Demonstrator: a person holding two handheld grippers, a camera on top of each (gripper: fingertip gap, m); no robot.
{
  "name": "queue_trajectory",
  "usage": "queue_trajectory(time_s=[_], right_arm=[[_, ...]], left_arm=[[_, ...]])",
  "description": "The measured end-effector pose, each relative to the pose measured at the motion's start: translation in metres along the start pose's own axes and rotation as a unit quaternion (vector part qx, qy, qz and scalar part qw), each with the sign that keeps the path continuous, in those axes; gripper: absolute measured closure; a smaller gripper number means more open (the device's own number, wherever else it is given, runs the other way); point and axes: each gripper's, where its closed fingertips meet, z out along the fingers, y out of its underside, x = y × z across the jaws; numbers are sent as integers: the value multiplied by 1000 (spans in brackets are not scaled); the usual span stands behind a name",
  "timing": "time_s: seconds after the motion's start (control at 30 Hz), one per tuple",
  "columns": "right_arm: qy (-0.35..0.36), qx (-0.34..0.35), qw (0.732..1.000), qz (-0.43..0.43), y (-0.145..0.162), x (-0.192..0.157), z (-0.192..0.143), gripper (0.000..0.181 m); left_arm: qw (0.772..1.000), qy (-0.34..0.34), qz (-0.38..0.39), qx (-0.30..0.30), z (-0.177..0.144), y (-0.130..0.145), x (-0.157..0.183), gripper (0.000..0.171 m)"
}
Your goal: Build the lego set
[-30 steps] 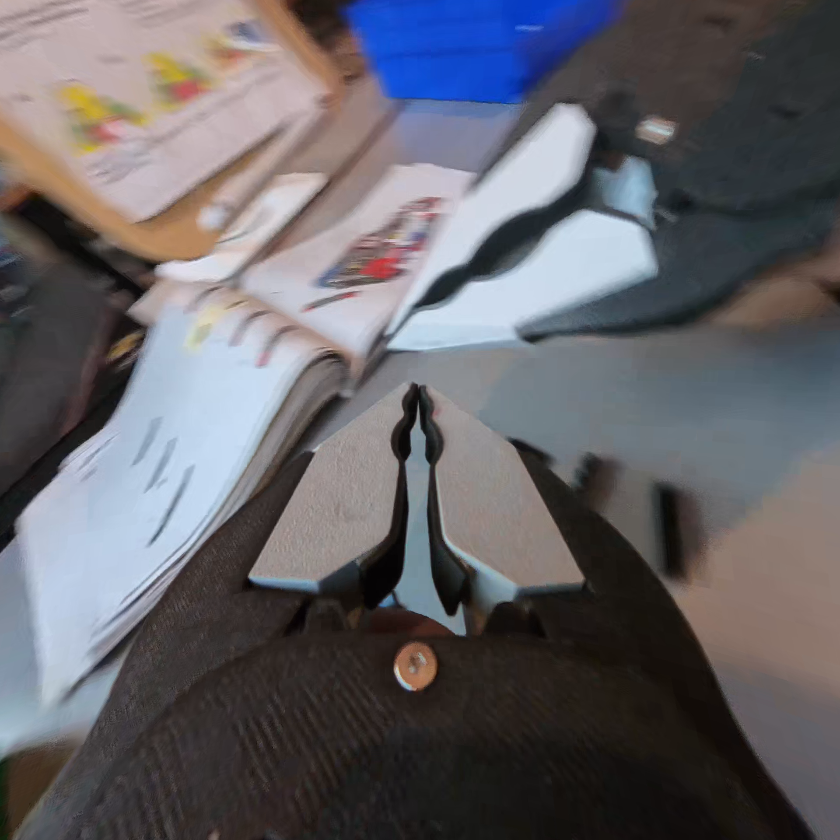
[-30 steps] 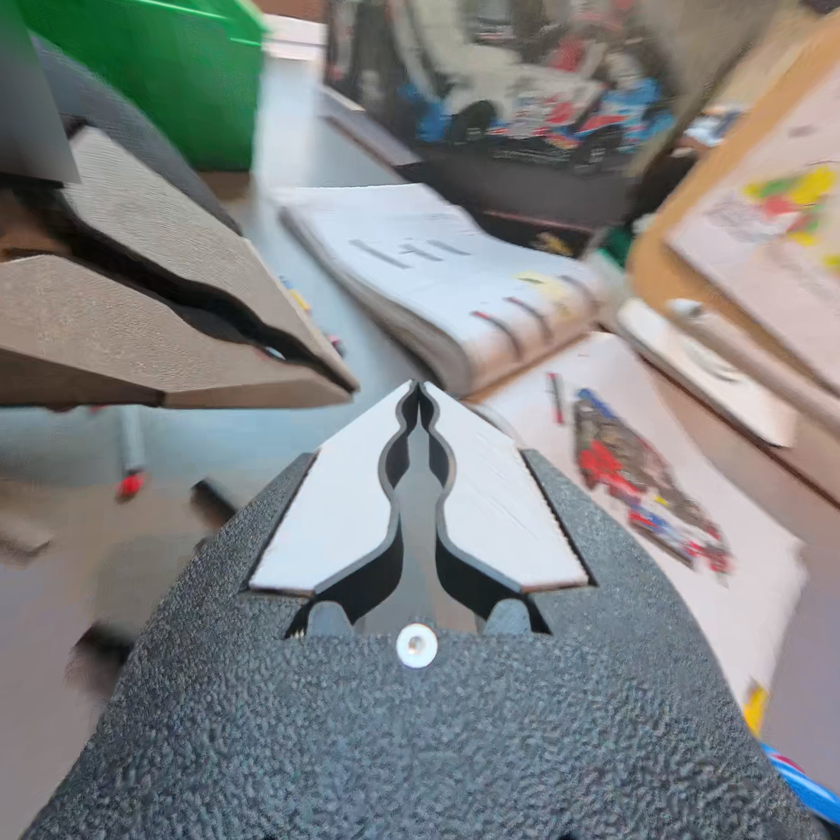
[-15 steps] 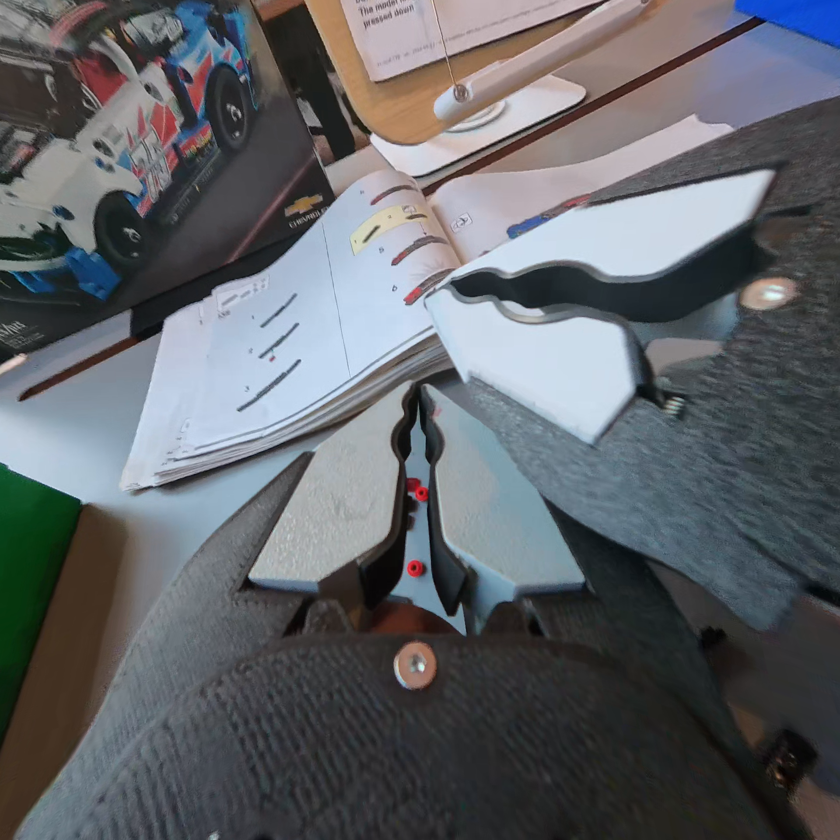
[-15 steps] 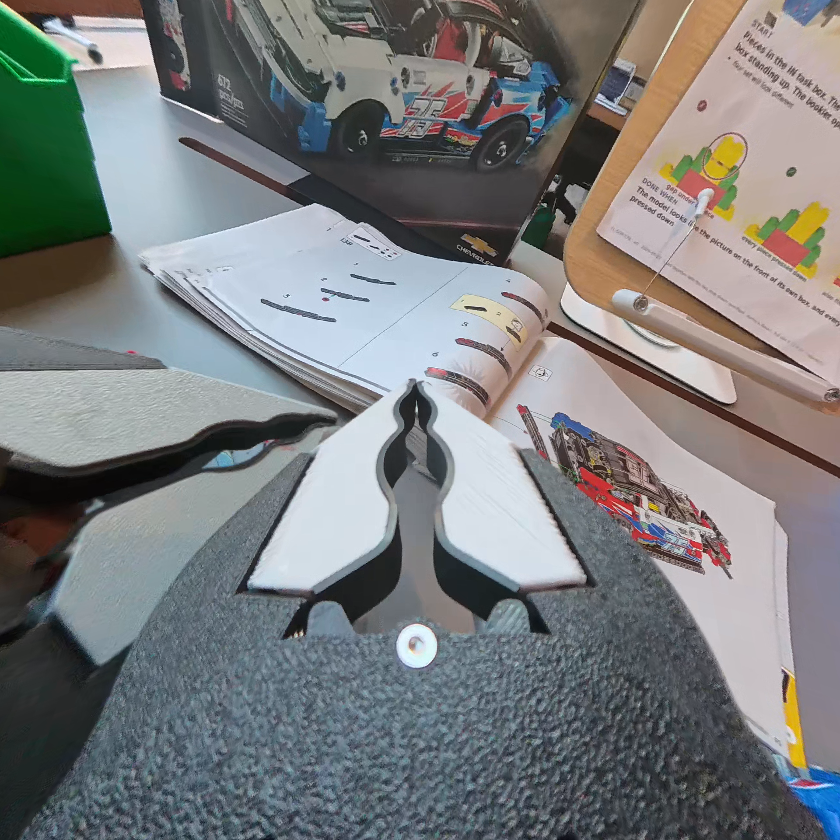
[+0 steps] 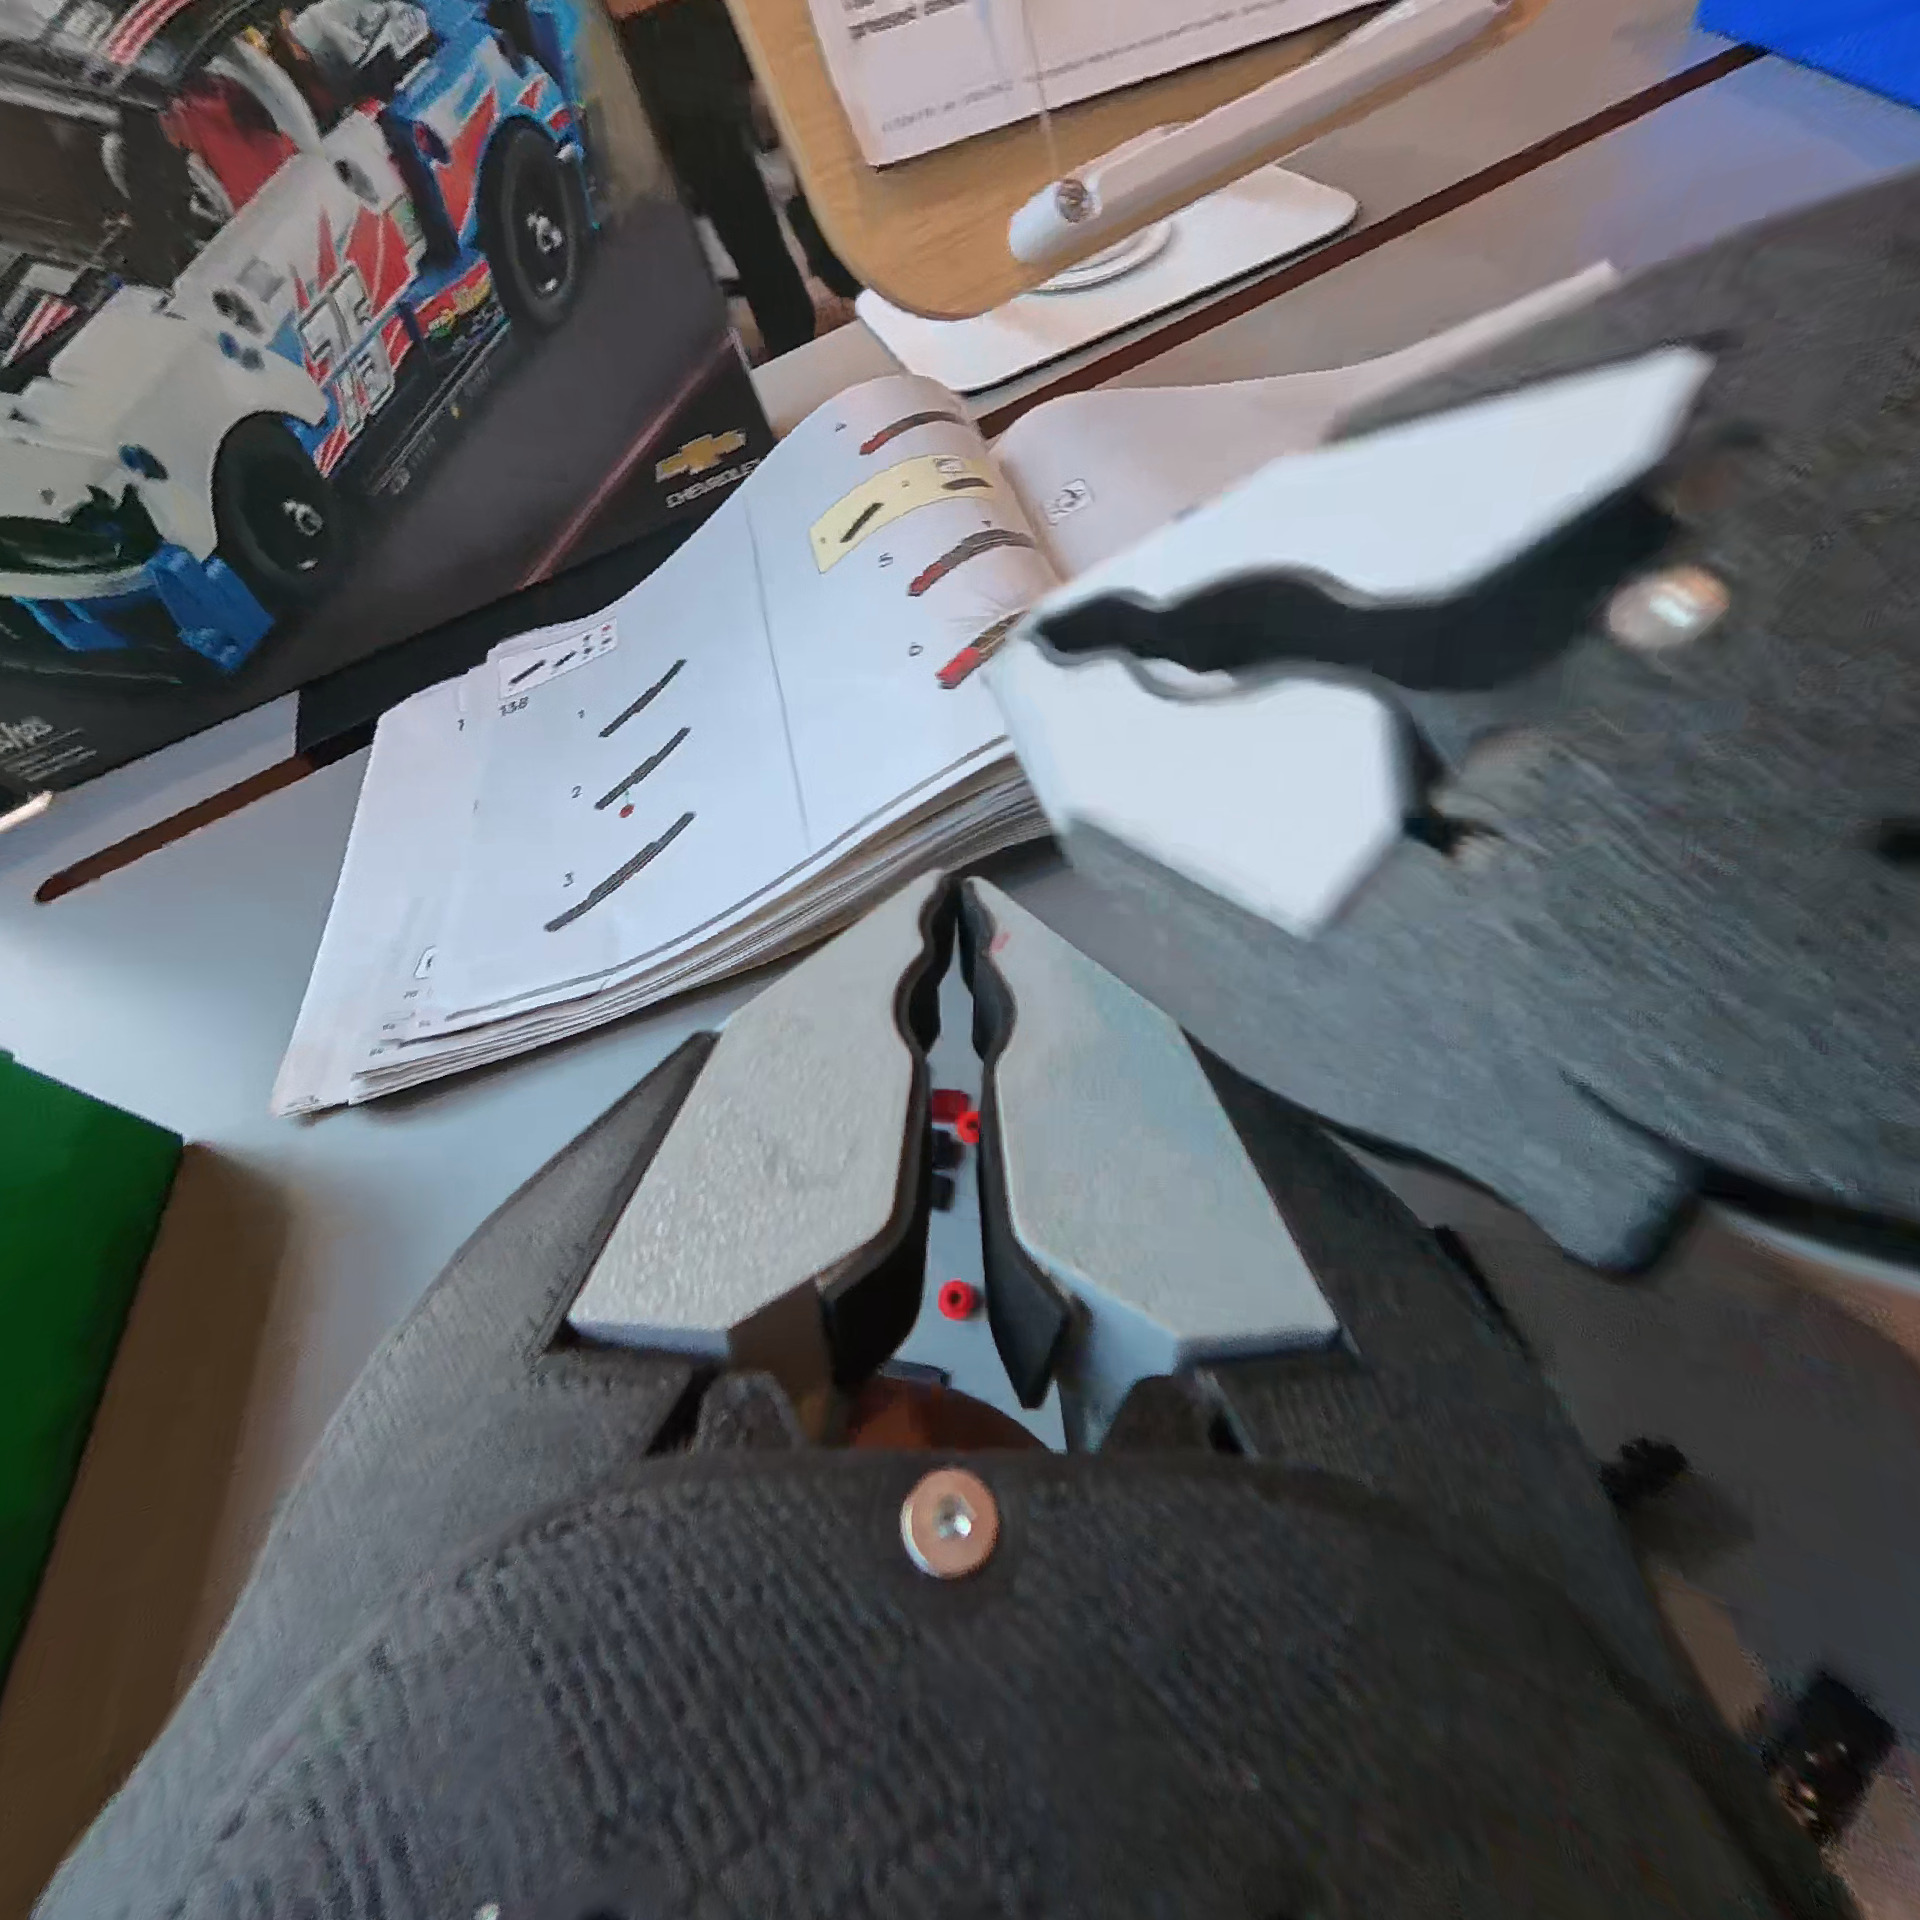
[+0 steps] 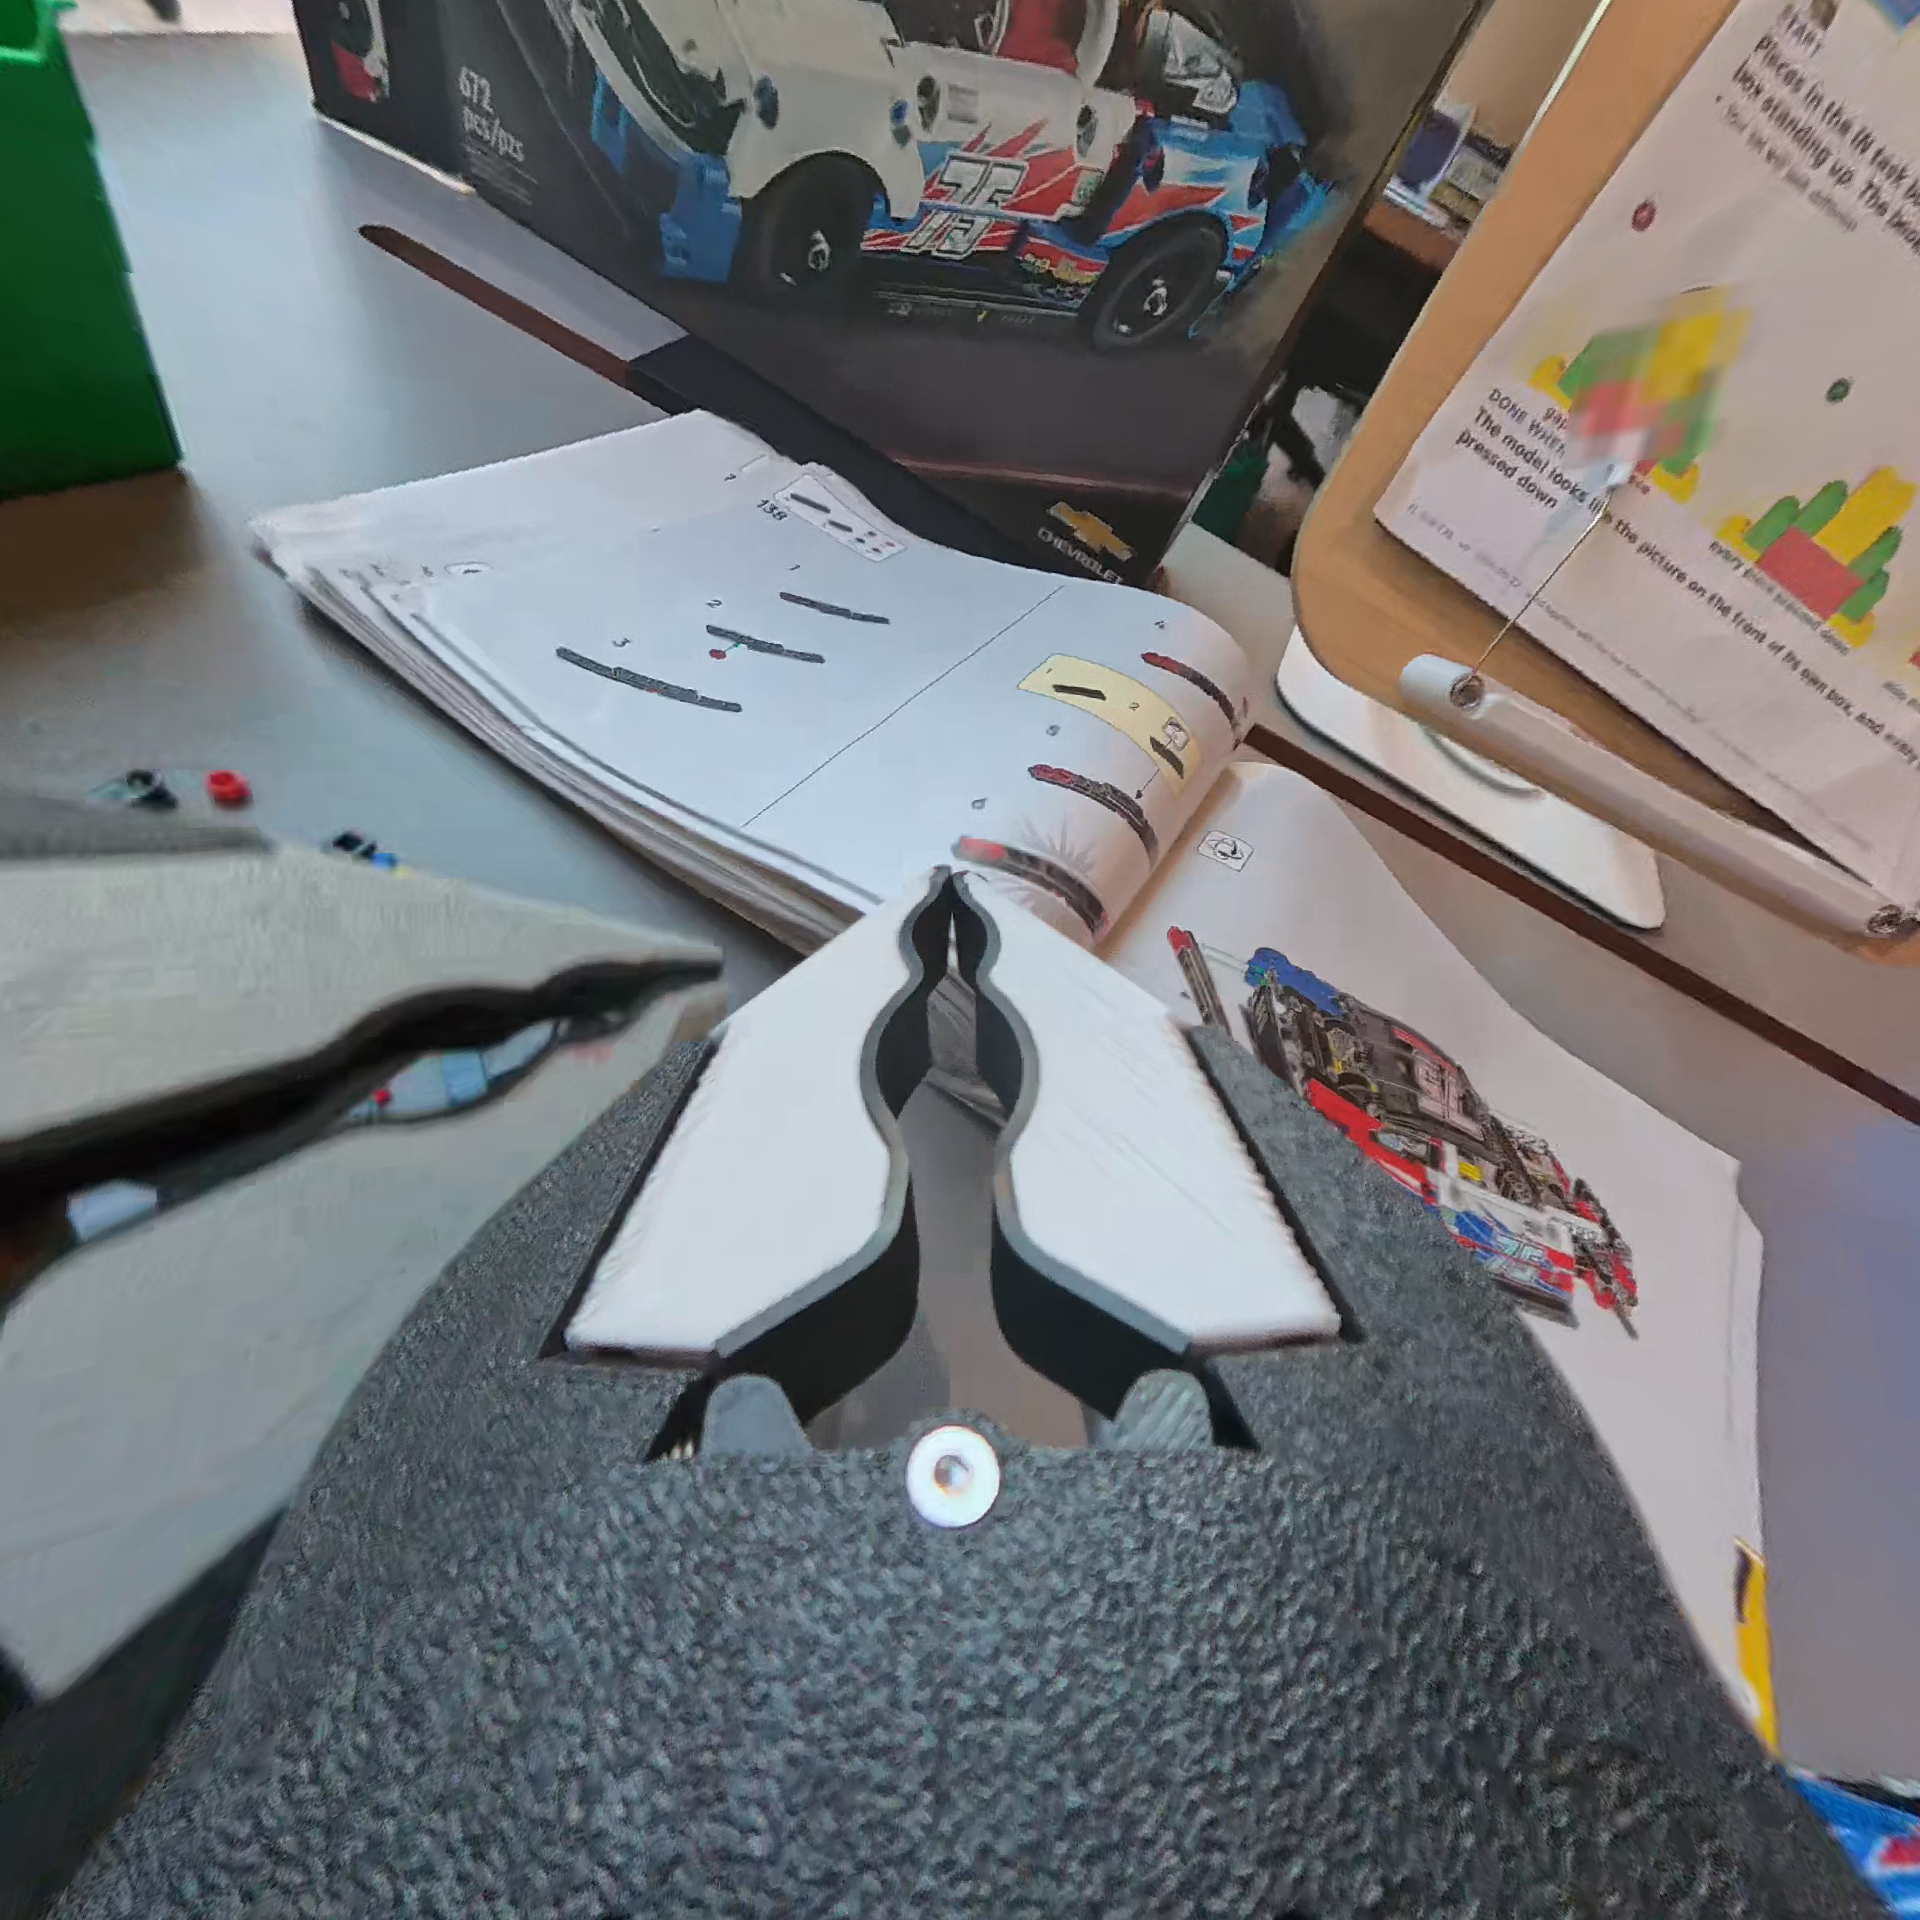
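Note:
Small loose lego pieces lie on the grey table: red ones [image 5: 954, 1299] and black ones [image 5: 943, 1148] show through the gap behind my left gripper's tips. A red piece [image 6: 227, 787] and a black piece [image 6: 145, 790] also show in the right wrist view. The open instruction booklet [image 5: 675, 779] lies just ahead; it also shows in the right wrist view [image 6: 779, 665]. My left gripper [image 5: 956, 894] is shut and empty, low over the pieces. My right gripper [image 6: 951, 883] is shut and empty, over the booklet's near edge. The two grippers are close together, side by side.
The lego box [image 6: 935, 208] with a race car picture stands behind the booklet. A wooden sheet stand [image 6: 1455, 364] on a white base is at the right. A green bin [image 6: 62, 260] is at the left. A loose sheet with a car picture [image 6: 1455, 1143] lies to the right. The gap from one gripper's tips to the other's is roughly 5 centimeters.
Both views swung from a blurred sweep to face the booklet and box. Over the last half second the grippers barely moved, and both stayed shut.

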Motion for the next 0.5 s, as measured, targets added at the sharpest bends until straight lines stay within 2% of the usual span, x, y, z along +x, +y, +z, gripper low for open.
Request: queue_trajectory(time_s=[0.07, 0.13, 0.23, 0.33, 0.4, 0.5], right_arm=[[7, 8, 1000, -9, -6, 1, -2, 181], [-4, 19, 1000, -13, -7, -8, -11, 181], [-11, 16, 997, -73, 4, -24, -16, 181], [-16, -9, 1000, -24, 11, -11, -5, 181], [-28, -15, 999, 8, 10, -5, -4, 181], [-35, 2, 998, -50, 10, -21, -16, 181]], left_arm=[[1000, 4, 2, 14, -2, -5, 5, 171], [1000, -9, -13, 4, -1, -2, -11, 171], [999, -21, -41, 0, 3, 2, -32, 171], [1000, 3, -30, 1, 0, -1, -13, 171], [1000, -5, -17, 10, -2, -5, -11, 171], [1000, -4, -18, 25, -3, -8, -12, 171]])
